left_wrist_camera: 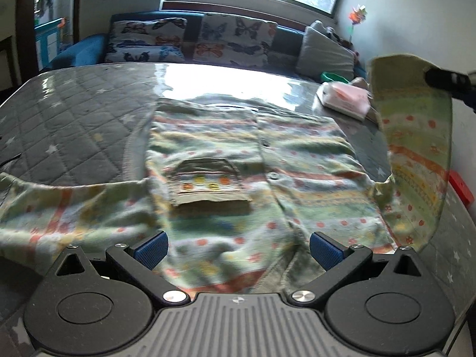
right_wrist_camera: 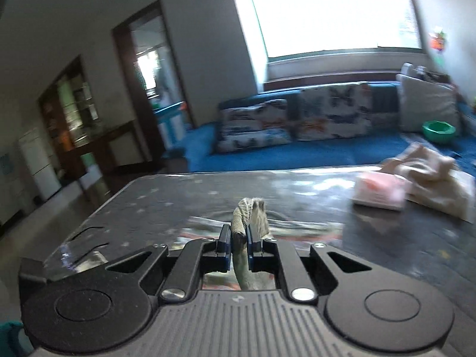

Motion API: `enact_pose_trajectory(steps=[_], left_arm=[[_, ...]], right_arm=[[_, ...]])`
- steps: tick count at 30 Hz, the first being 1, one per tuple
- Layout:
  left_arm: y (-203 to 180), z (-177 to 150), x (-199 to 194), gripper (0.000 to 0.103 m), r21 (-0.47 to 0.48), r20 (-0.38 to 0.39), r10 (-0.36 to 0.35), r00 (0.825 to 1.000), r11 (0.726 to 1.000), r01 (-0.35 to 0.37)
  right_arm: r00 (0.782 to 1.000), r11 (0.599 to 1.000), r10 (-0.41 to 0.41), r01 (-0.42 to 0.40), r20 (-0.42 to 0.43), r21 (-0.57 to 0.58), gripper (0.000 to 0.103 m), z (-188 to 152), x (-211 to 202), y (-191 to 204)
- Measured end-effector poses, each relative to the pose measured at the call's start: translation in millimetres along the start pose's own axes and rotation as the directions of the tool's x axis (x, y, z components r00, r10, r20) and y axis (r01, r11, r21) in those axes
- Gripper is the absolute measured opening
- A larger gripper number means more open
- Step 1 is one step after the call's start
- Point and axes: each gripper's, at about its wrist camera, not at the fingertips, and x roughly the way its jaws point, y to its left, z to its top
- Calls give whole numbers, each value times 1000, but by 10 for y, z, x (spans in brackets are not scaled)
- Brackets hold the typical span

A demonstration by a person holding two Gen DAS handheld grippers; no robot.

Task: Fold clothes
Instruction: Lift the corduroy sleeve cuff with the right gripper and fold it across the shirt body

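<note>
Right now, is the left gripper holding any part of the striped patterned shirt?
No. The left gripper has its jaws spread wide over the striped patterned shirt, with only flat fabric between the blue pads.

No readable text, labels, brands or numbers anywhere; pink pack [left_wrist_camera: 346,96] on the table too blurred to show any lettering.

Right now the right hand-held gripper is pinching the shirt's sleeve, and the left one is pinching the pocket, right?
Not quite. The left hand-held gripper is open over the shirt, pinching nothing, as the left wrist view shows. The right hand-held gripper does pinch the sleeve.
</note>
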Motion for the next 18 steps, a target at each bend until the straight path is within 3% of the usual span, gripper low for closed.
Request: enact_pose_trajectory(steps=[7,10,18], left_arm=[[217,-31,-74,103,-52,13,17,1000,999,-16],[308,-44,-105,103,-74,18,24,1000,997,-23],[368,-5,-132,103,-86,36,22,999,996,-19]], right_arm=[[992,992,116,-118,-59,-36,9,-60,472,526],[984,988,145,-148,-101,-29,17,-147,645,646],[985,992,47,-65,-164,-106,20,-255,568,481]])
